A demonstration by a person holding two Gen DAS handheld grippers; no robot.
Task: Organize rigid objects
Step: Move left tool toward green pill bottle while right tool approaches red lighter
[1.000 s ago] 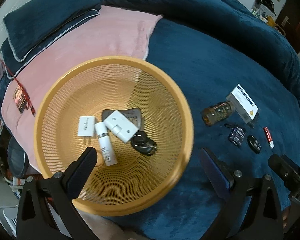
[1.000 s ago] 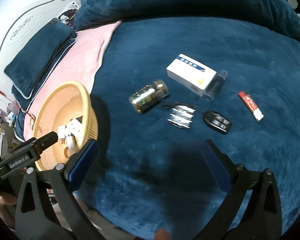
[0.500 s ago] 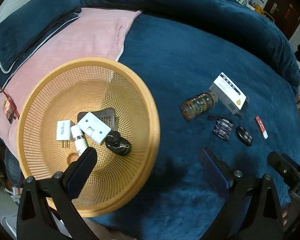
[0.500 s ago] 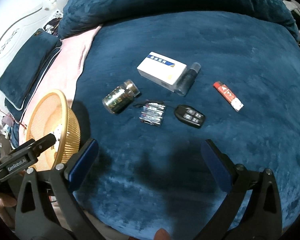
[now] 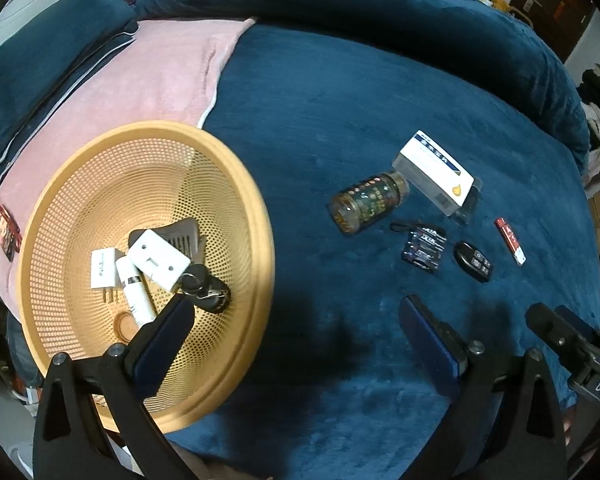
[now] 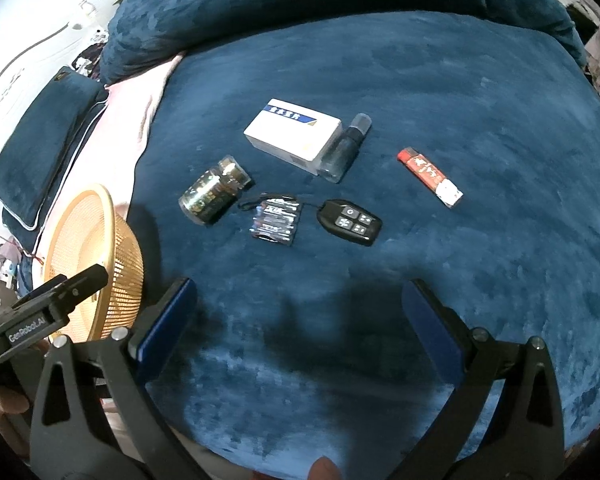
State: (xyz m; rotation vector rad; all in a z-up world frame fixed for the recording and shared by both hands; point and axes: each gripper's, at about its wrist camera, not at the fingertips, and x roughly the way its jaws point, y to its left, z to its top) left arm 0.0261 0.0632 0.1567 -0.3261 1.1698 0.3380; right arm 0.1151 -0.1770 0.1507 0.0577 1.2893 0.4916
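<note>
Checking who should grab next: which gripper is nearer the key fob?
Right. The right gripper hangs open just short of the key fob, which lies nearly centred ahead. The left gripper, also open, sits farther off toward the basket.

Basket left, loose items right, all on the bed.
I see the basket (image 5: 256, 264) holding chargers (image 5: 158, 260); right of it lie bottle (image 5: 366, 203), box (image 5: 434, 172), batteries (image 5: 424, 247), key fob (image 5: 473, 261), lighter (image 5: 510, 235).

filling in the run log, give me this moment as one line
left gripper: open, empty | right gripper: open, empty | basket: partly filled | blanket: jar, box, batteries, fob, lighter
</note>
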